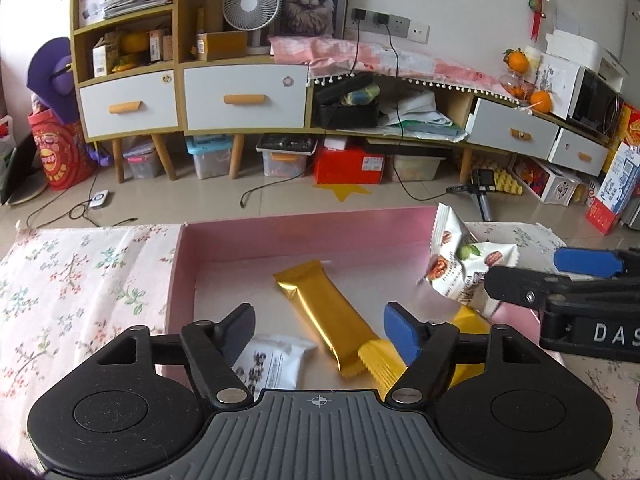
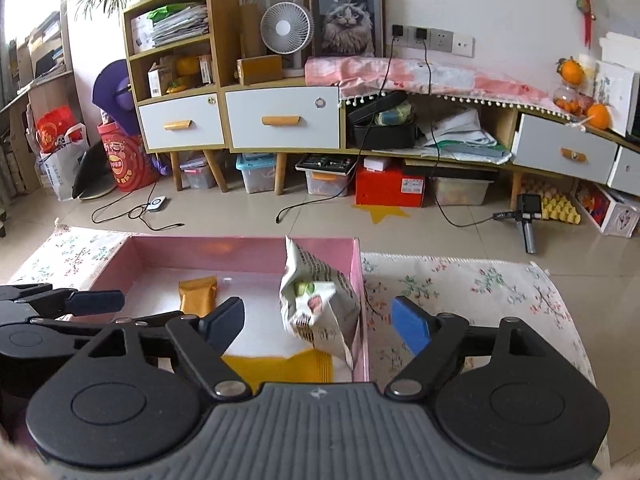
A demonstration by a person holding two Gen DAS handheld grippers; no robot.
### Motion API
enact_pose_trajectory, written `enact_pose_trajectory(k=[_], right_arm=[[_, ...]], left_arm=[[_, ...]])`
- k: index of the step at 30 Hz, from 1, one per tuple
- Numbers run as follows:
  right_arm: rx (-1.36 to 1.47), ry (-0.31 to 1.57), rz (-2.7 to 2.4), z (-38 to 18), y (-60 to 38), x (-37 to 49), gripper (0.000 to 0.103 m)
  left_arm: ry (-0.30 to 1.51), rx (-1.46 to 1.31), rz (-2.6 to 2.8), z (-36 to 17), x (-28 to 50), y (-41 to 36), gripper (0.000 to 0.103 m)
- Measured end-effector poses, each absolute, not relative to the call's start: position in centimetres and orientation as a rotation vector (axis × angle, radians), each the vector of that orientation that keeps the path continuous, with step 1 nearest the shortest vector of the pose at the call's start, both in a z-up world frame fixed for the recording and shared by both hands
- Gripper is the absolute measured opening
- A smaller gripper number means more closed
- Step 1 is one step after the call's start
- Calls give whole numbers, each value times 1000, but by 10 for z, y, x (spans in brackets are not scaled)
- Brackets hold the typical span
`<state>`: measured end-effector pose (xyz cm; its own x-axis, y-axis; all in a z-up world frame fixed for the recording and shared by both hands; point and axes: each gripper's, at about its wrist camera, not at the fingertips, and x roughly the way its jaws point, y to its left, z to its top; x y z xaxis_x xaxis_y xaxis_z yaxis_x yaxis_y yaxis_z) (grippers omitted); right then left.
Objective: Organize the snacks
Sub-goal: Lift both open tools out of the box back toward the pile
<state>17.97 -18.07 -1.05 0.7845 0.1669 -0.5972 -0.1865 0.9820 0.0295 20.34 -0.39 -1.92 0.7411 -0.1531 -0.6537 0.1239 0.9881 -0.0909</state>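
Note:
A pink box (image 1: pixel 304 236) lies on a floral cloth. In it lie a gold bar packet (image 1: pixel 324 312), a yellow packet (image 1: pixel 384 364) and a white packet (image 1: pixel 272 364). My left gripper (image 1: pixel 320 330) is open and empty above the box's near end. My right gripper (image 2: pixel 320 320) is open; a white printed snack bag (image 2: pixel 316 304) stands tilted between its fingers without touching them, by the box's right wall (image 2: pixel 360 300). In the left wrist view the bag (image 1: pixel 460 264) is at the right next to the right gripper's fingers (image 1: pixel 520 284).
The floral cloth (image 2: pixel 460 300) lies on a tiled floor. Behind stand a low wooden cabinet (image 1: pixel 240 96) with drawers, storage bins, cables and a small tripod (image 2: pixel 524 216) on the floor.

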Motion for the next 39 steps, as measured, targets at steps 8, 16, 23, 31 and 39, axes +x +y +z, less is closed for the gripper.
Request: enact_pose_trajectory(k=[8, 16, 23, 31, 39], right_arm=[[-15, 651, 179, -5, -185, 155, 89], [-13, 672, 179, -6, -187, 130, 92], [-38, 676, 204, -5, -182, 105, 97], [-58, 687, 235, -11, -175, 81, 102], [-62, 689, 281, -28, -168, 56, 103]], left_arm=[[734, -41, -142, -6, 173, 8, 81], [739, 0, -130, 2, 137, 25, 90], [771, 12, -113, -7, 107, 45, 94], [791, 23, -88, -18, 81, 65, 98], [756, 149, -162, -39, 55, 71, 100]])
